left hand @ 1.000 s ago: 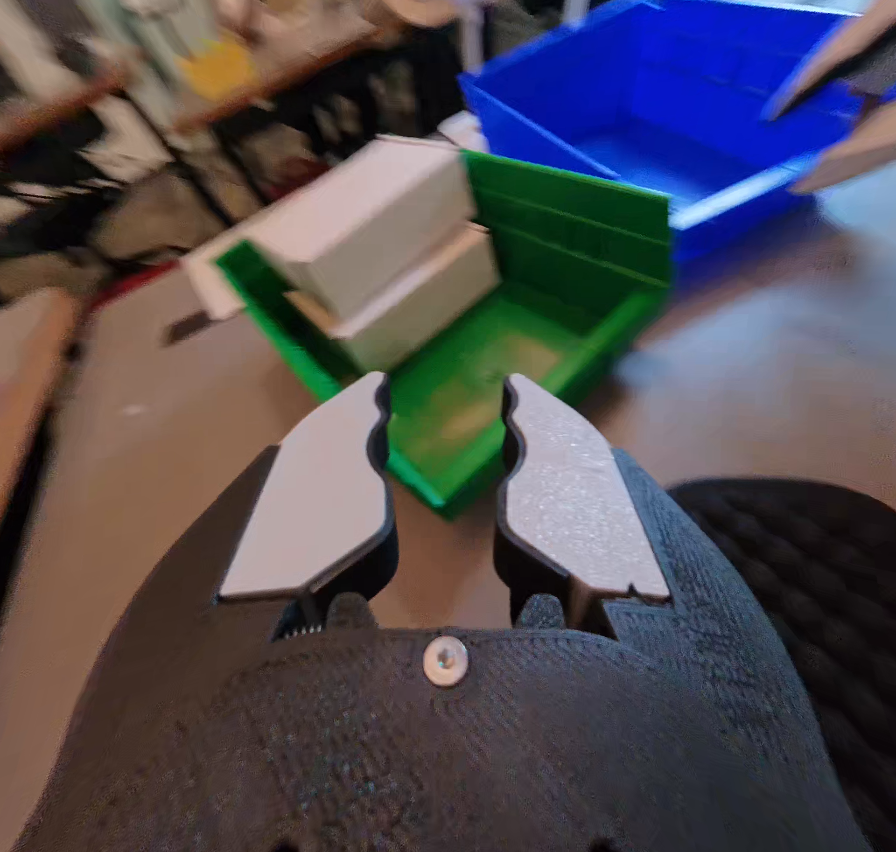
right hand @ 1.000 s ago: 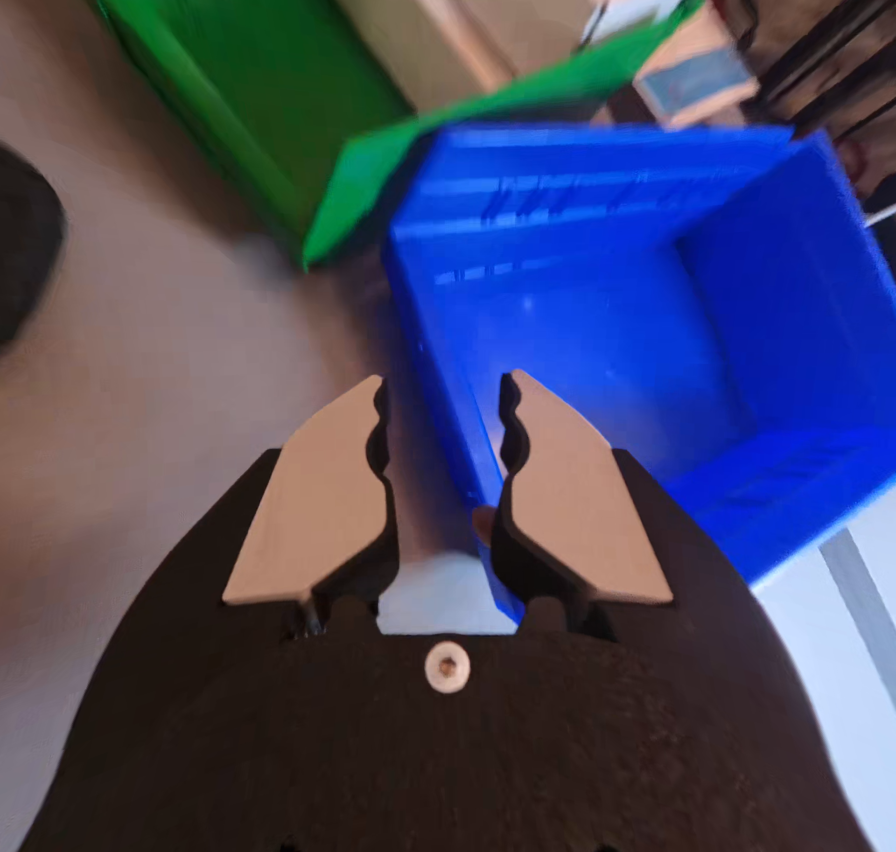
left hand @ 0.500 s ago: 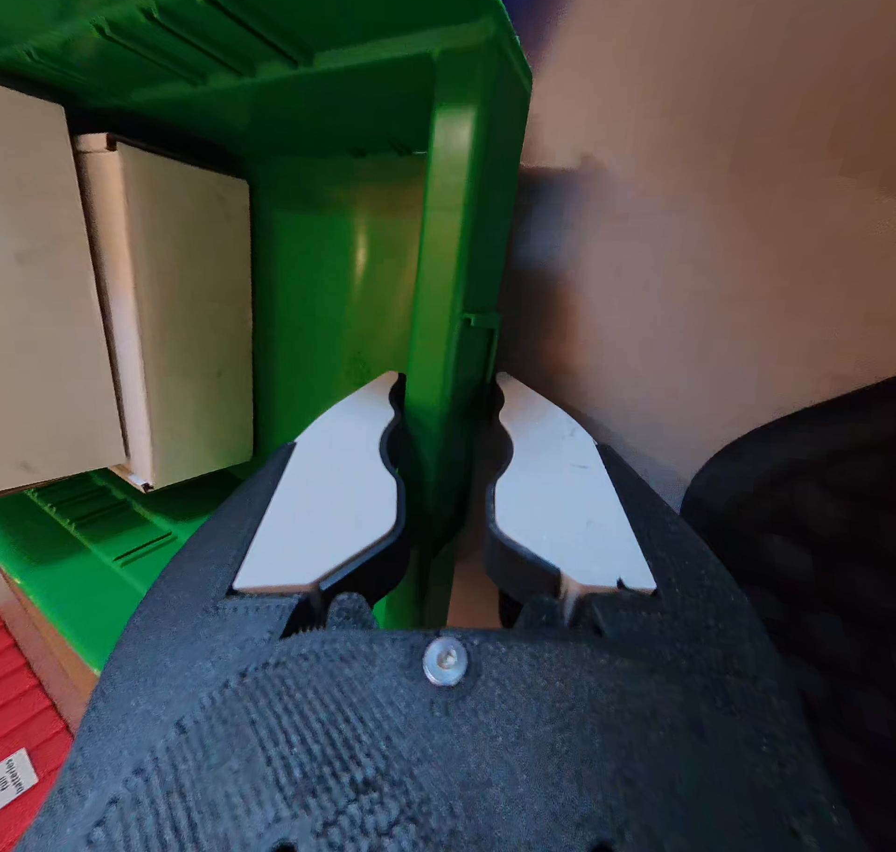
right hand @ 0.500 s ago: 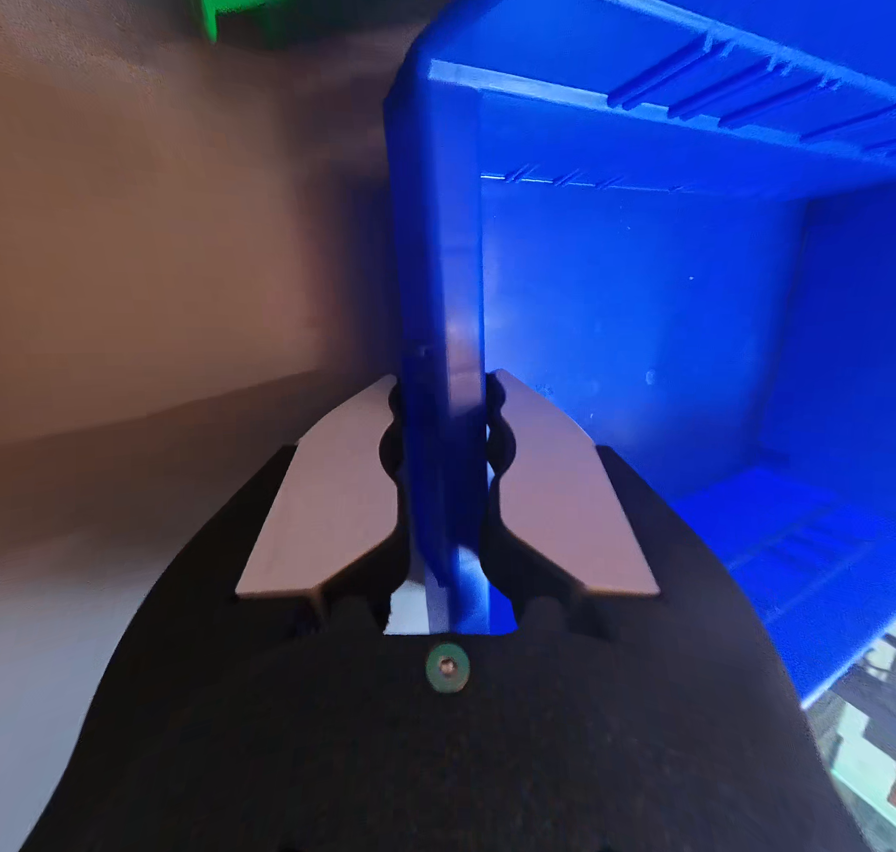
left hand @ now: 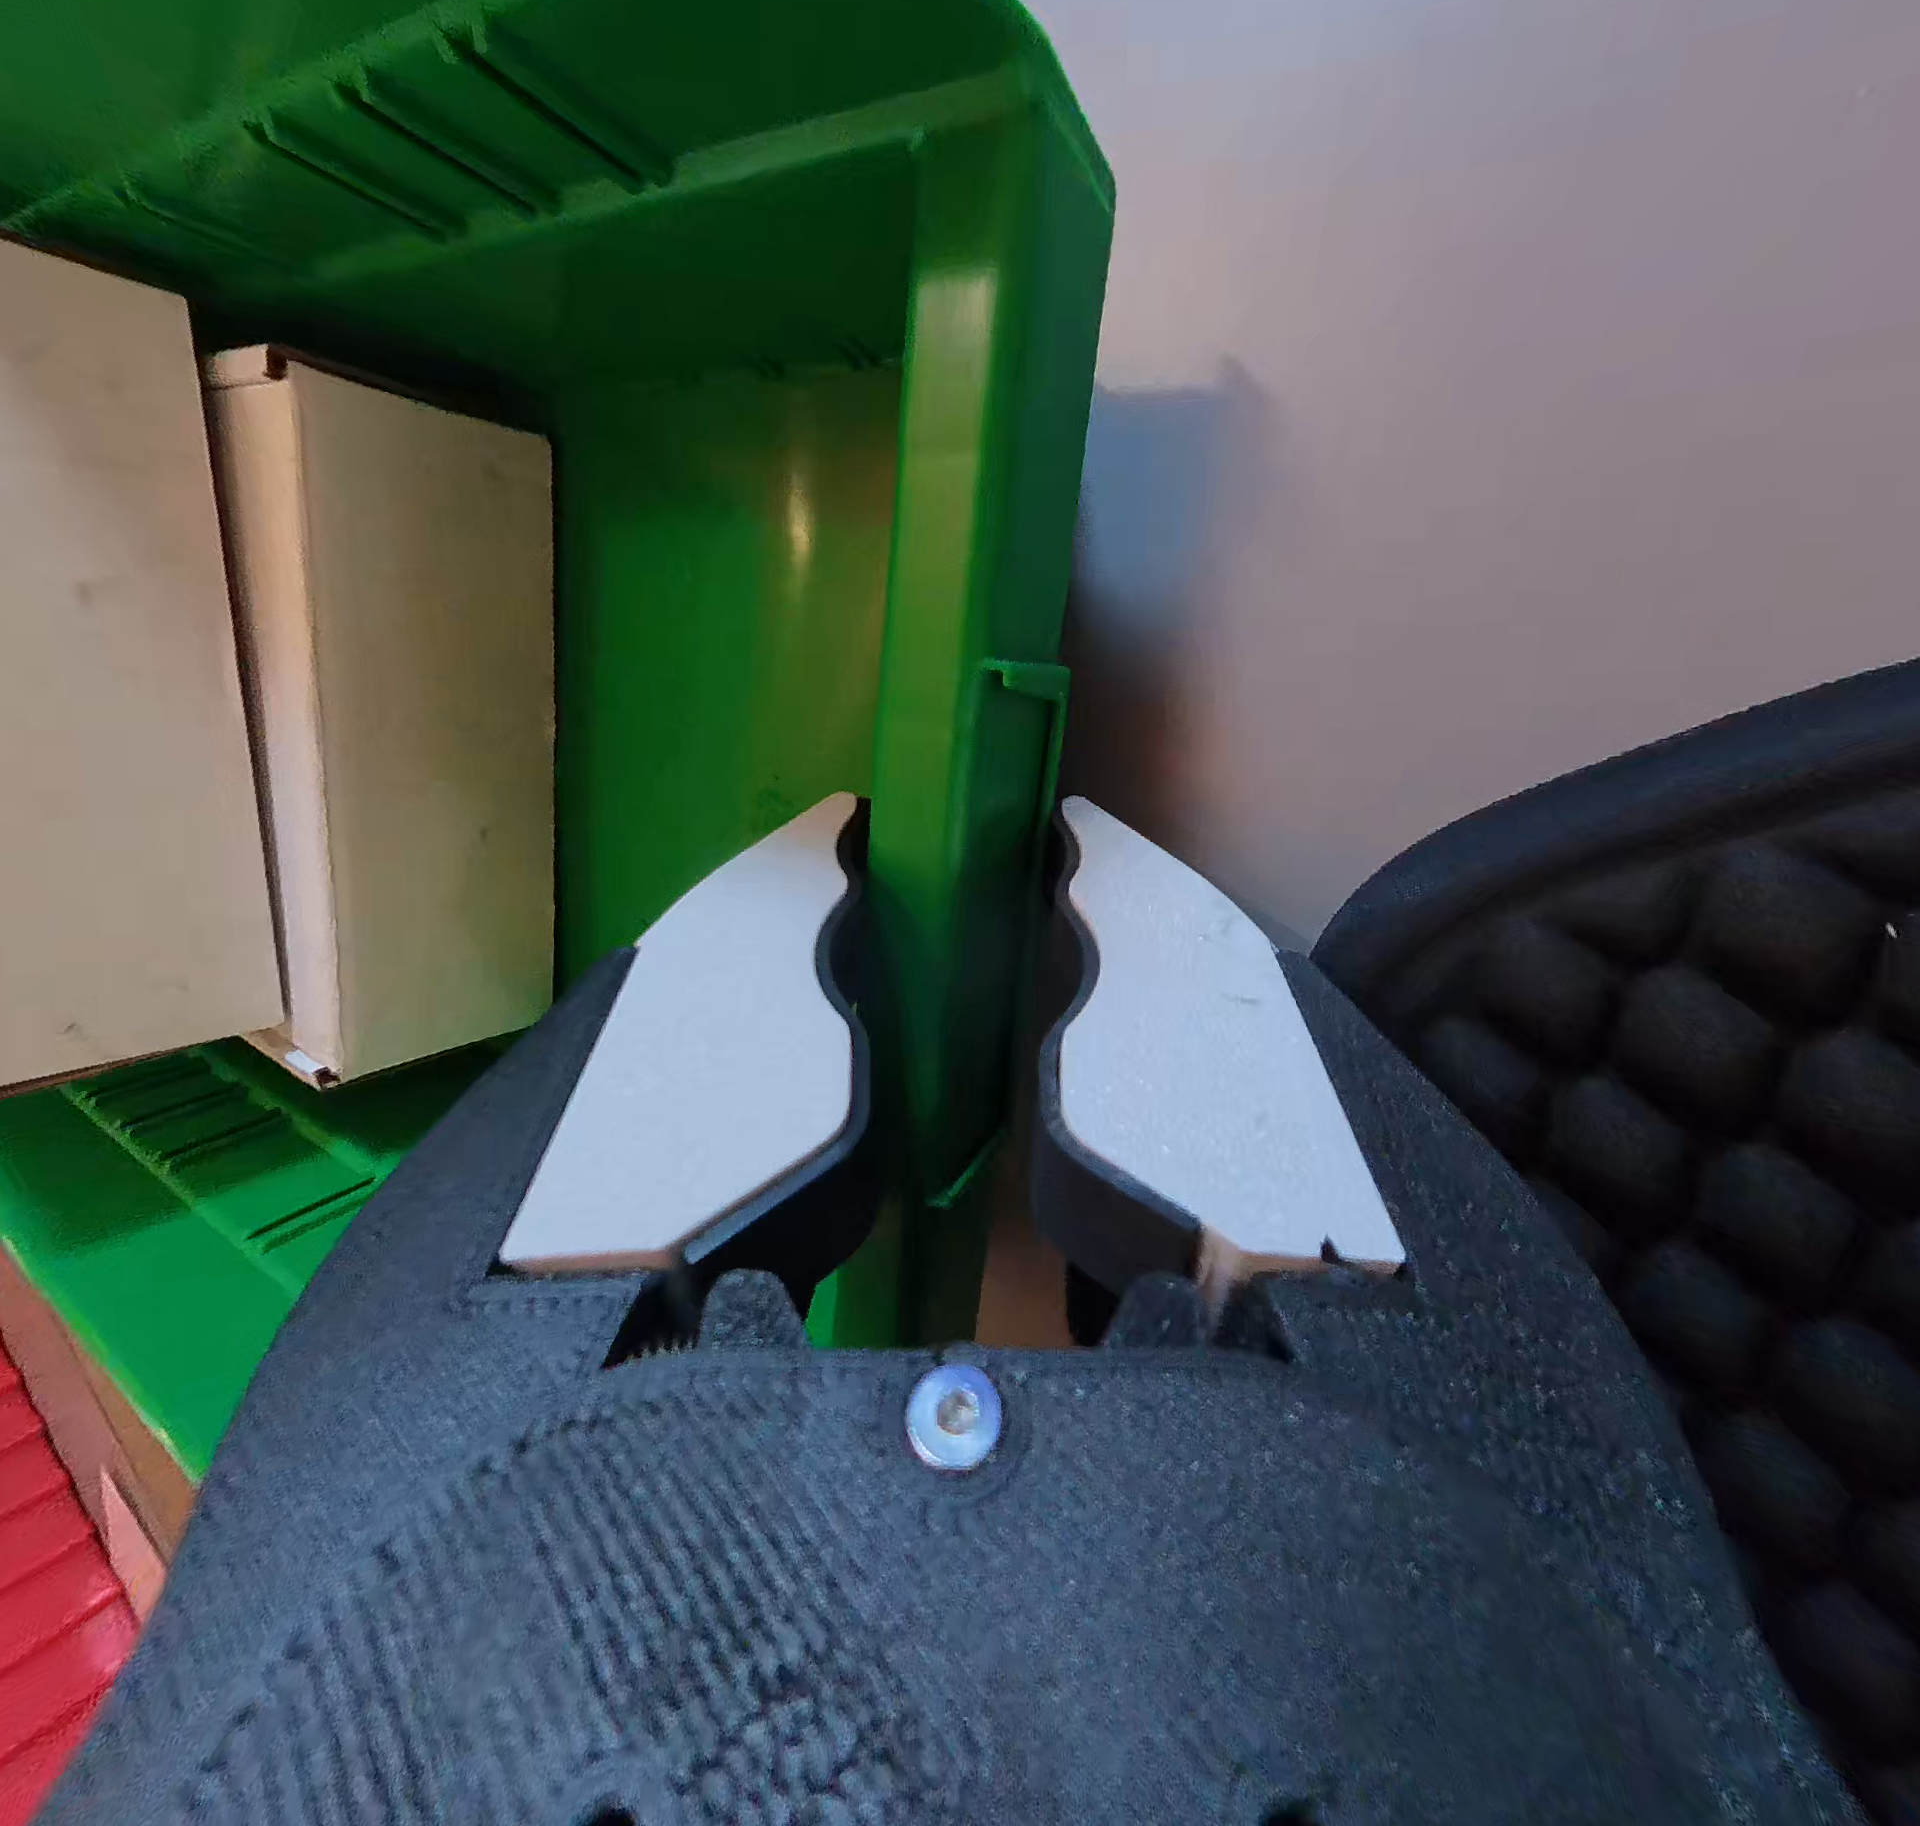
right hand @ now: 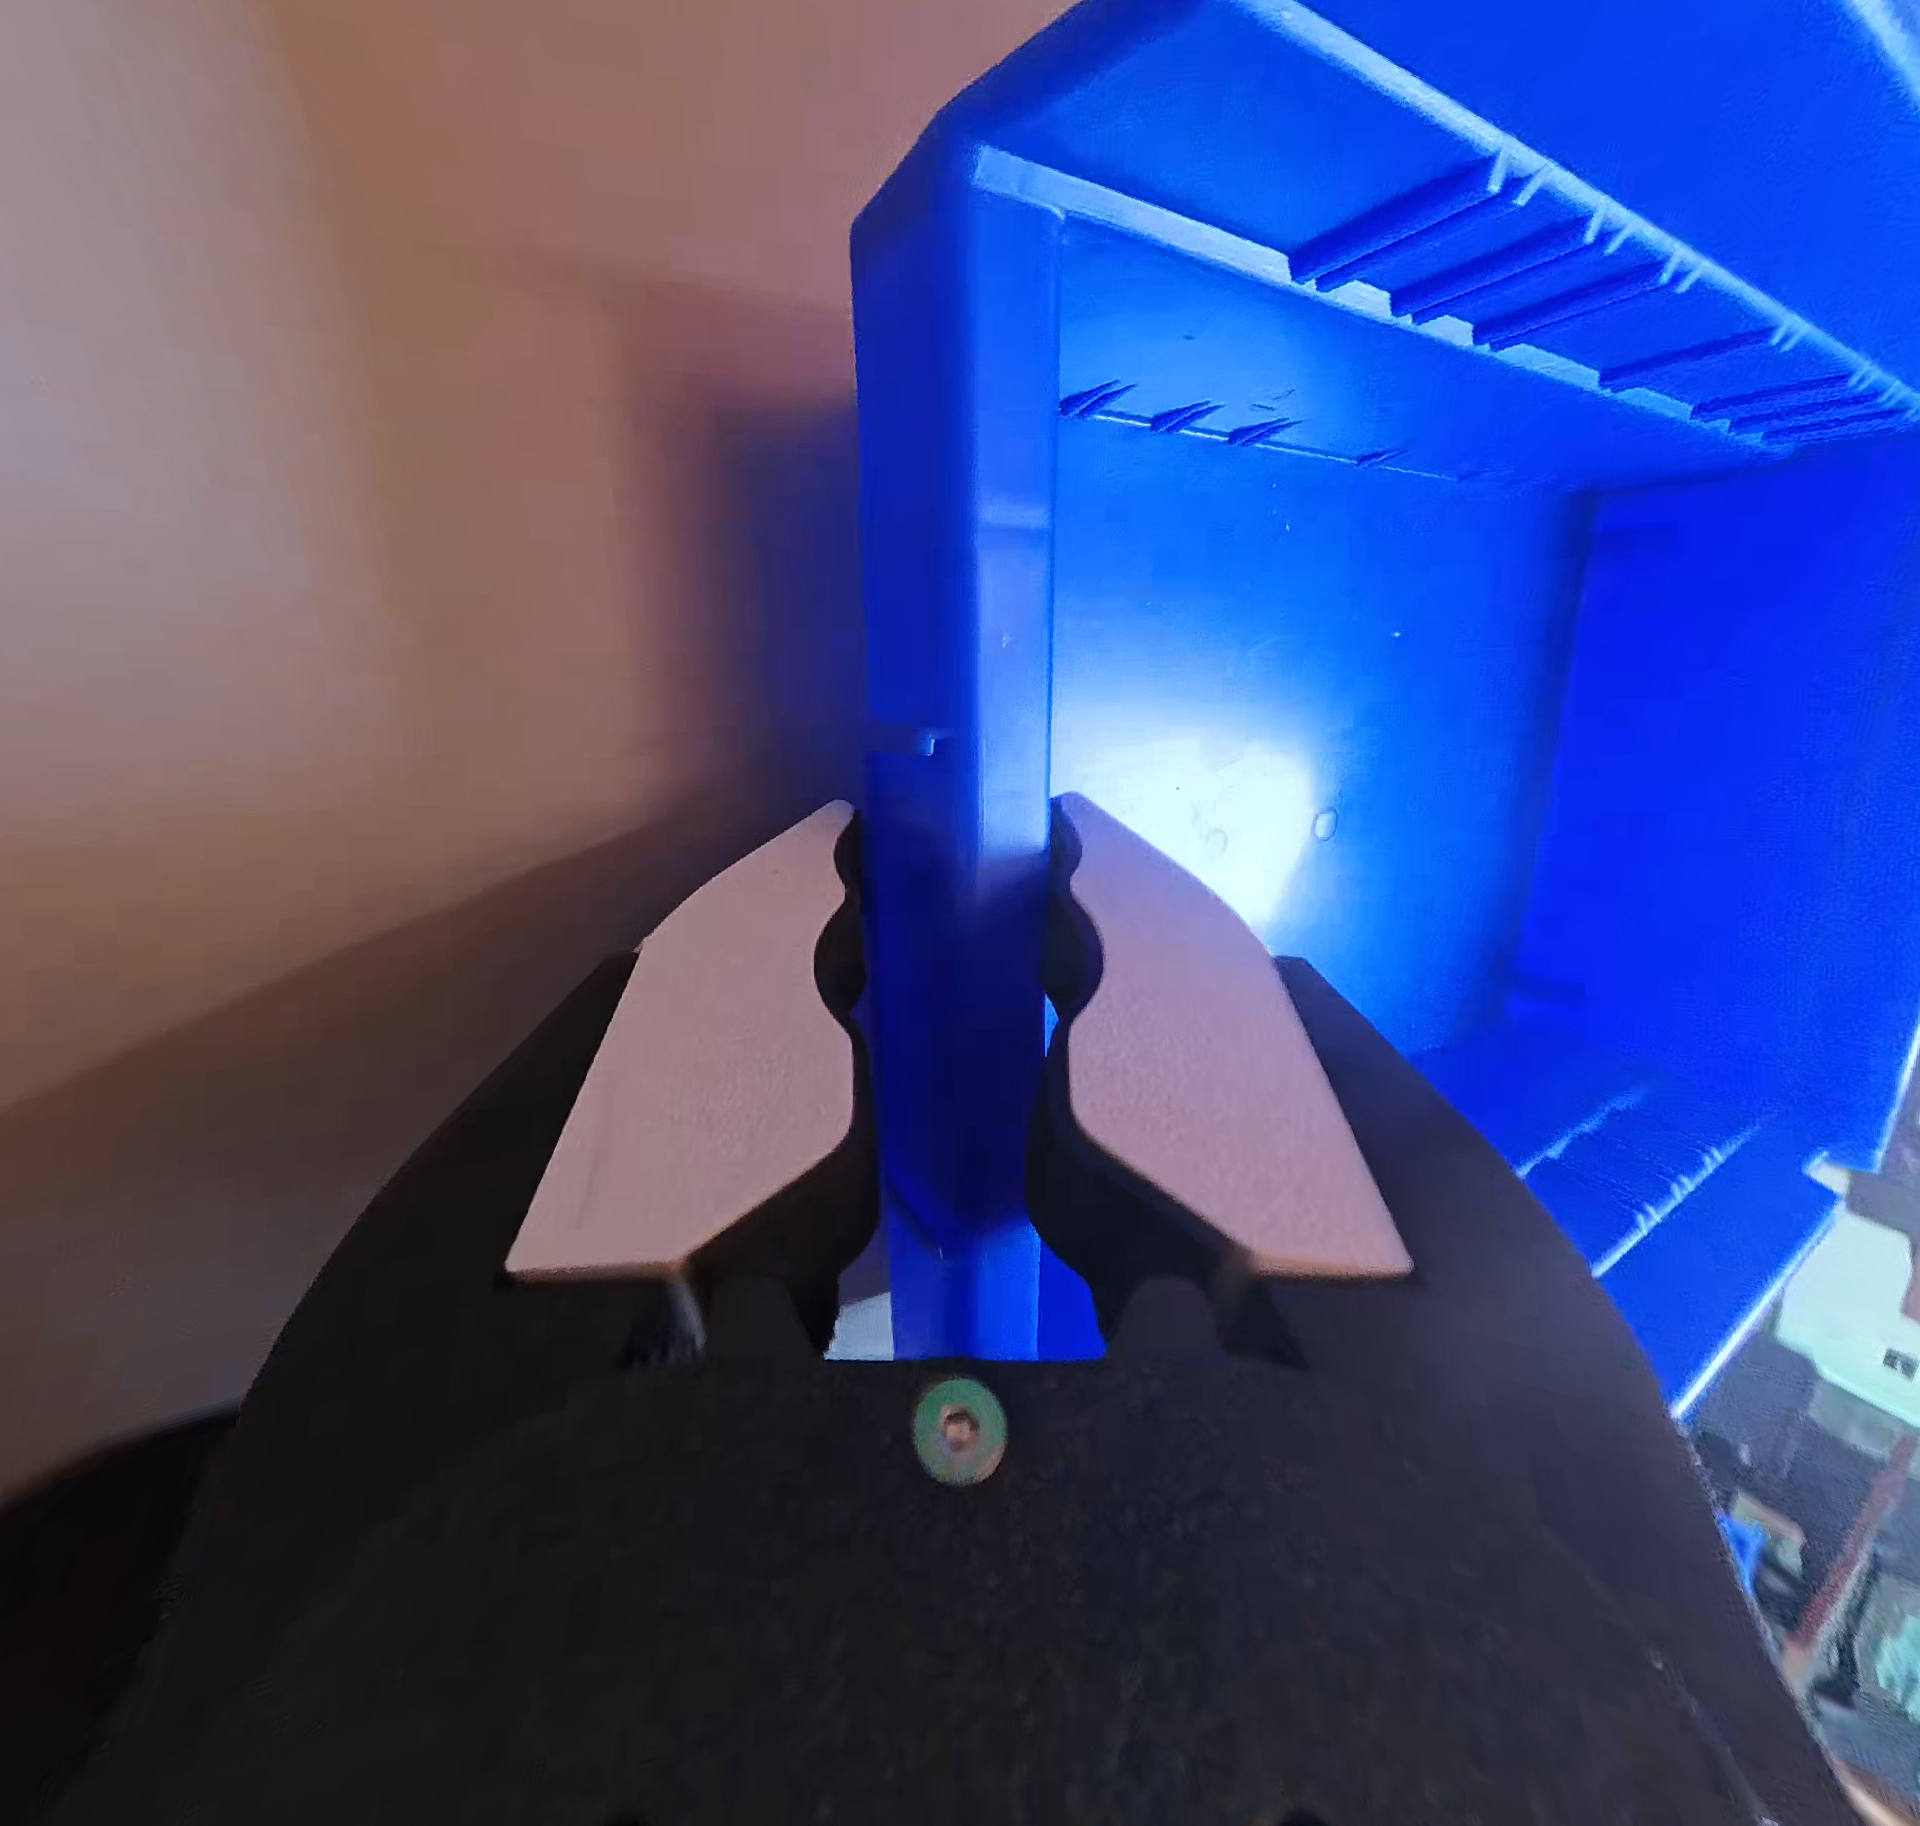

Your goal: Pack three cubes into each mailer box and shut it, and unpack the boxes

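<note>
In the left wrist view my left gripper (left hand: 958, 826) is shut on the side wall of the green bin (left hand: 977, 488), one finger inside and one outside. Two closed whitish mailer boxes (left hand: 416, 696) lie side by side in that bin, to the left of the gripper. In the right wrist view my right gripper (right hand: 951, 820) is shut on the side wall of the blue bin (right hand: 940, 529). The blue bin's inside shows no contents. No cubes are in view.
The brown tabletop (left hand: 1507, 374) runs to the right of the green bin and to the left of the blue bin (right hand: 364, 426). A black textured pad (left hand: 1704, 1101) lies at the right in the left wrist view. A red item (left hand: 42, 1568) shows at the lower left. Spacing between my two grippers at the tips: around 40 centimeters.
Both grippers came down from open and above the table onto the bin walls and closed on them. Over the last half second the grips hold, with the views shifting only slightly.
</note>
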Motion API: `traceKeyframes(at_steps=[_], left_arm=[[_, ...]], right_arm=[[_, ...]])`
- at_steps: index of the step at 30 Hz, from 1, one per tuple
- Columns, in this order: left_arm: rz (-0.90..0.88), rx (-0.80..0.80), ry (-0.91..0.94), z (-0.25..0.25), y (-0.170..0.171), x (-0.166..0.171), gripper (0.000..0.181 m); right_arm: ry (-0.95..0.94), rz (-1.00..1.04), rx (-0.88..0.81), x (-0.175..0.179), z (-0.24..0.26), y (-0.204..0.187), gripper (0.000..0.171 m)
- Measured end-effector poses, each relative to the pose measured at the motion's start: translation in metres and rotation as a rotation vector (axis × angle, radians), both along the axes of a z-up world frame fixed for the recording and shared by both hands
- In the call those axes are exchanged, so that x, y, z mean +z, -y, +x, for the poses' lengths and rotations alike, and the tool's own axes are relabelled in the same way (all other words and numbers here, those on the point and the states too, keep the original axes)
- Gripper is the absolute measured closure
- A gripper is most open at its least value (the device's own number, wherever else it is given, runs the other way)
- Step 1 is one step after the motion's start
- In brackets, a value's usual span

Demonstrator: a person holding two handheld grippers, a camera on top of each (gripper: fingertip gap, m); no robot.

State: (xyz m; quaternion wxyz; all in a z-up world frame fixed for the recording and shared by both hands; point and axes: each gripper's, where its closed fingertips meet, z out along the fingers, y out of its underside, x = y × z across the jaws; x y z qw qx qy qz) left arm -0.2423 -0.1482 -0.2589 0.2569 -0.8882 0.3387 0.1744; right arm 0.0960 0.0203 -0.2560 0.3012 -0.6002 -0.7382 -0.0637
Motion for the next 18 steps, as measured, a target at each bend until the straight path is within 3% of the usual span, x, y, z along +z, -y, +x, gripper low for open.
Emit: traceKeyframes(at_steps=[1,7,16,18], left_arm=[[0.006,0.005,0.003,0.0,-0.001,0.0,0.15],[0.01,0.037,0.021,-0.008,-0.009,0.0,0.15],[0.035,0.07,0.04,-0.043,-0.033,0.0,0.15],[0.048,0.076,0.041,-0.052,-0.04,0.001,0.15]], right_arm=[[0.012,0.009,-0.017,-0.001,0.013,-0.006,0.141],[0.079,0.089,-0.032,-0.001,0.059,-0.054,0.142],[0.125,0.157,-0.035,0.0,0.07,-0.135,0.141],[0.093,0.155,-0.072,0.003,0.068,-0.143,0.131]])
